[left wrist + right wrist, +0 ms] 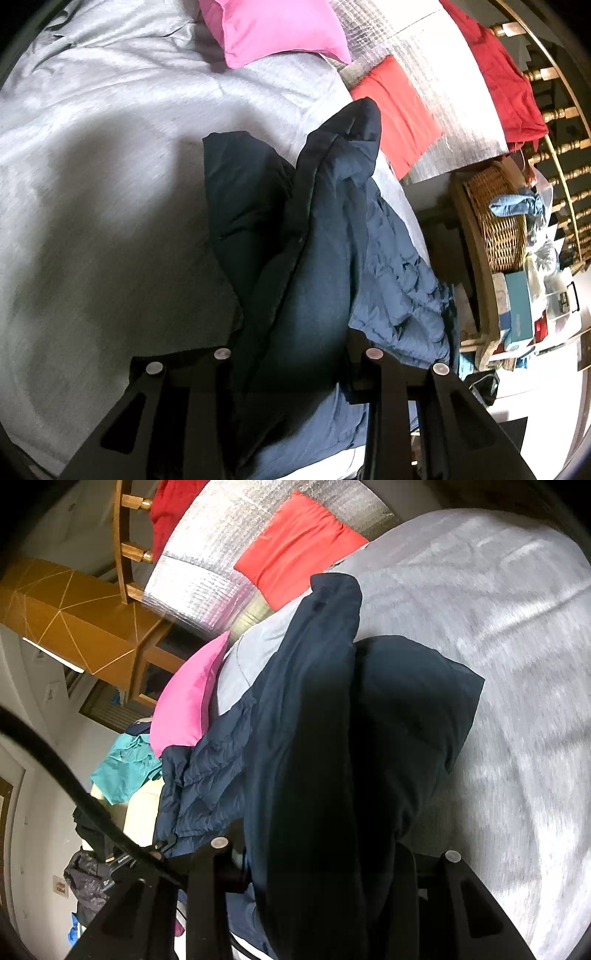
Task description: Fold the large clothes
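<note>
A fold is judged to be under way: a dark navy padded jacket is gripped at two places and lifted above the grey bed cover, with its bulk hanging forward from the jaws. In the left wrist view the left gripper is seen closed to a narrow gap on a thick gather of the jacket, the cloth filling the space between its fingers; in the right wrist view the right gripper is likewise clamped on a dark bunch of the same garment. Relative to the bed cover, the jacket is held over the edge nearest the grippers, one broad flap drooping onto the grey cloth and a quilted, puckered panel spilling toward the side where a wicker basket stands off the cover. The fabric looks puffy and slippery, matte navy outside with a paler blue sheen on the quilting — stiff enough to stand in a peaked ridge. The next move is judged to call for both held edges being carried together across the cover and lowered evenly, so that the layers are laid flat rather than bunched. A pink pillow and a red cushion lie at the far end of the cover, well apart from the jacket.
</note>
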Available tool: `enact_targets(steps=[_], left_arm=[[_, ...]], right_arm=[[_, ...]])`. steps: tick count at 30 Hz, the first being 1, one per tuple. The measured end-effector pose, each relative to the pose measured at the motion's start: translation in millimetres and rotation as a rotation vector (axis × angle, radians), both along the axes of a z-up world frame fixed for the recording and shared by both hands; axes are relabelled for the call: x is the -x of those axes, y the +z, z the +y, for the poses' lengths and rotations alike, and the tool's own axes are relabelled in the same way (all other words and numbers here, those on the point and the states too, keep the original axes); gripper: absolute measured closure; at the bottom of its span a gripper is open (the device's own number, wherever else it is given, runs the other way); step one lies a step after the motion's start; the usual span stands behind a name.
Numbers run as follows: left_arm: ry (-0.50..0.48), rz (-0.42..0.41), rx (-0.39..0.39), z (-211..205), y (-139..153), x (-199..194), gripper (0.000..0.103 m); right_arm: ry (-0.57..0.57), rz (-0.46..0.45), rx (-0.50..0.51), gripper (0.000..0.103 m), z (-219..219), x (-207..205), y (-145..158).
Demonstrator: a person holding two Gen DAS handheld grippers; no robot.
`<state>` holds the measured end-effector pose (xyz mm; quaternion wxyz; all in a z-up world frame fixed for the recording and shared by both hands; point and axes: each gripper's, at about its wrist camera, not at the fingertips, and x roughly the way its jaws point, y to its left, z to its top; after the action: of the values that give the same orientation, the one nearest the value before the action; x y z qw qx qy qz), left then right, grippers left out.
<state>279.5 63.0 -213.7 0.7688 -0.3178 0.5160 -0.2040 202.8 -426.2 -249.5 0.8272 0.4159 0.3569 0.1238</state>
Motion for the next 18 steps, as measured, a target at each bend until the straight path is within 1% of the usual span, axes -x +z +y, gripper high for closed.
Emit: enact_targets(steps=[3, 4, 5, 6, 7, 8, 9, 11, 12, 13, 14, 15, 17, 18], left_arm=[[-0.001, 0.010, -0.022, 3, -6, 4, 0.068], [-0.002, 0.024, -0.033, 3, -10, 1, 0.063], [-0.009, 0.048, -0.066, 3, -19, -2, 0.055], [-0.010, 0.070, -0.090, 2, -24, -6, 0.051], [-0.006, 0.098, -0.097, 3, -31, -10, 0.043], [-0.003, 0.117, -0.093, 4, -34, -11, 0.040], [-0.007, 0.120, -0.087, 5, -33, -13, 0.040], [-0.015, 0.111, -0.099, 7, -24, -15, 0.040], [-0.011, 0.103, -0.106, 11, -20, -15, 0.040], [0.001, 0.081, -0.120, 15, -10, -16, 0.040], [0.005, 0.065, -0.126, 20, -6, -13, 0.040], [0.014, 0.033, -0.131, 25, 6, -14, 0.040], [0.043, -0.010, -0.125, 35, 20, -12, 0.034], [0.080, -0.044, -0.120, 39, 30, -14, 0.032]], right_arm=[[0.010, 0.007, -0.001, 0.061, 3, 5, -4], [0.012, 0.015, 0.001, 0.061, 4, 5, -6], [0.013, 0.031, 0.006, 0.061, 4, 2, -10], [0.010, 0.058, 0.014, 0.058, 4, -1, -16], [0.005, 0.083, 0.013, 0.050, 3, -4, -23], [-0.003, 0.128, -0.005, 0.047, -1, -9, -32], [-0.010, 0.149, -0.020, 0.046, -3, -9, -36], [-0.026, 0.167, -0.058, 0.045, -11, -8, -40], [-0.030, 0.175, -0.066, 0.042, -15, -7, -37], [-0.035, 0.182, -0.055, 0.040, -19, -4, -33], [-0.041, 0.187, -0.030, 0.040, -24, -1, -28], [-0.046, 0.190, 0.000, 0.039, -28, 2, -23], [-0.046, 0.188, 0.040, 0.038, -36, 9, -12], [-0.055, 0.183, 0.047, 0.038, -44, 12, -6]])
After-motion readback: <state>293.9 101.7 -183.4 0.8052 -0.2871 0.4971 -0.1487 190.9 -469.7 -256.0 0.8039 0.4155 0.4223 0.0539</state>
